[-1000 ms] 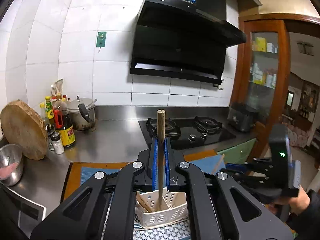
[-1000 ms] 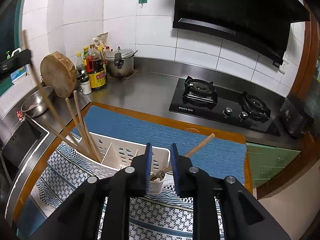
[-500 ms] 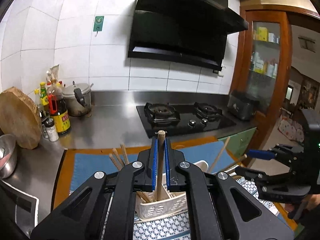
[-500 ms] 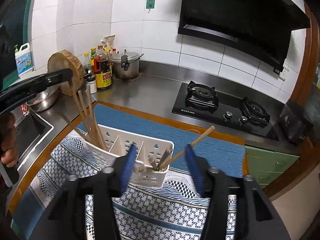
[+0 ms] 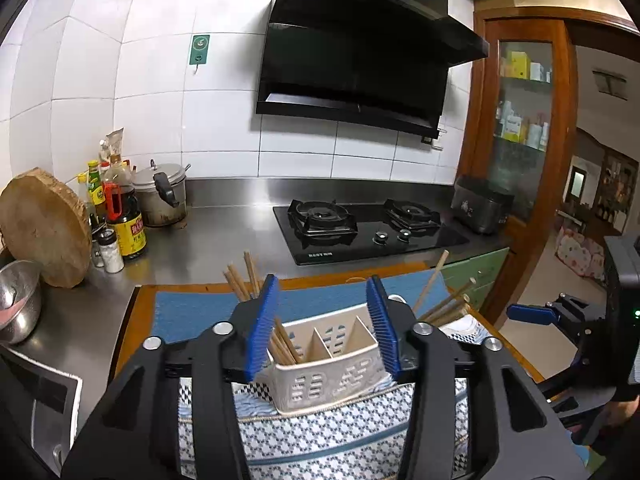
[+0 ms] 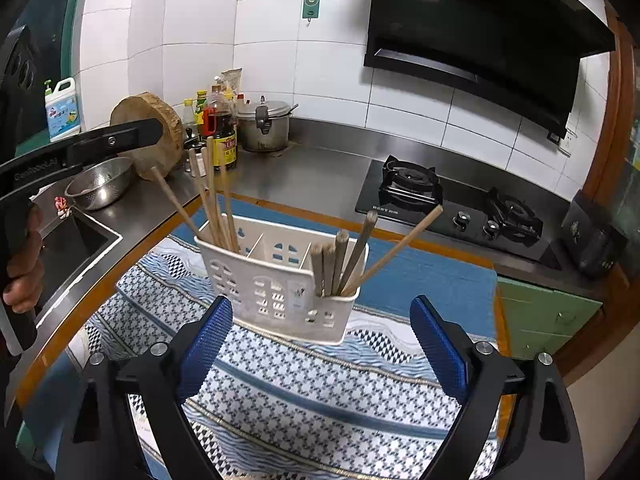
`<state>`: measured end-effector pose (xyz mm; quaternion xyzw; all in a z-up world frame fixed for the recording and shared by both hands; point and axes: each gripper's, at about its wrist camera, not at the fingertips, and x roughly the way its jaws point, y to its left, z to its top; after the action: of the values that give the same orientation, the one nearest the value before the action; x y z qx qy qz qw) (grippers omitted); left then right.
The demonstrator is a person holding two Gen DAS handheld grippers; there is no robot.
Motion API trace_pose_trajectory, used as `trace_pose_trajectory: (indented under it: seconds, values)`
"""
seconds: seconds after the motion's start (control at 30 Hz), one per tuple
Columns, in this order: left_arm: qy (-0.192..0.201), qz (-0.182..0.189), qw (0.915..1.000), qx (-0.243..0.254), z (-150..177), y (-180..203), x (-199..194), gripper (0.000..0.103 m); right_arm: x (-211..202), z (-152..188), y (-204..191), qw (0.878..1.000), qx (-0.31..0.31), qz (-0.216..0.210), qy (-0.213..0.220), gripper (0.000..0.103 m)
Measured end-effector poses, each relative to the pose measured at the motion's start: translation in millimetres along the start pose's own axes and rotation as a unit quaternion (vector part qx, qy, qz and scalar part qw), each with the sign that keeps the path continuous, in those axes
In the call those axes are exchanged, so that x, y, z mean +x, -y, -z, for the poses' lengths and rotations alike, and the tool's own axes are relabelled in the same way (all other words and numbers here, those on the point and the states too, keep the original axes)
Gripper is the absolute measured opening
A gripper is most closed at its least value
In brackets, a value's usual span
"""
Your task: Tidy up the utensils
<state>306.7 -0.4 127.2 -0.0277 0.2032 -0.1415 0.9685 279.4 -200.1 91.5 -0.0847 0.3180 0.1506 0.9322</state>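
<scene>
Left gripper [image 5: 322, 320] gapes wide around utensil caddy [image 5: 326, 368].

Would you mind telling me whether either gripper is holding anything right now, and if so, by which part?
Nothing is held. The left gripper and right gripper are both open and empty; the chopsticks stand in the white caddy.

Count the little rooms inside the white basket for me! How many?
3. In the white utensil caddy, the left compartment holds light chopsticks, the middle compartment looks empty, and the right compartment holds chopsticks, some darker. No others show.
</scene>
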Motion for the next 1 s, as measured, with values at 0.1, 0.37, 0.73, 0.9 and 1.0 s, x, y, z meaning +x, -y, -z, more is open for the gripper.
trace_pose_trajectory:
  seconds: [0.1, 0.37, 0.73, 0.9, 1.0]
  values:
    - [0.006, -0.012, 0.9999, 0.002, 9, 2, -13, 0.064, -5, 9, -2, 1.0, 0.0, 0.003, -0.002, 0.09]
    - [0.007, -0.022, 0.9997, 0.001, 39, 2, -43, 0.093, -22, 33, -6, 1.0, 0.021, -0.006, -0.005, 0.092]
    - [0.004, -0.027, 0.9994, -0.021, 90, -1, -84, 0.098, -38, 69, -27, 1.0, 0.017, -0.005, -0.006, 0.094]
    - [0.001, -0.036, 0.9989, -0.031, 114, -1, -99, 0.098, -41, 88, -34, 1.0, 0.026, -0.009, -0.01, 0.095]
    - [-0.004, -0.043, 0.9987, -0.028, 128, 3, -107, 0.098, -45, 101, -38, 0.999, 0.032, -0.006, -0.011, 0.095]
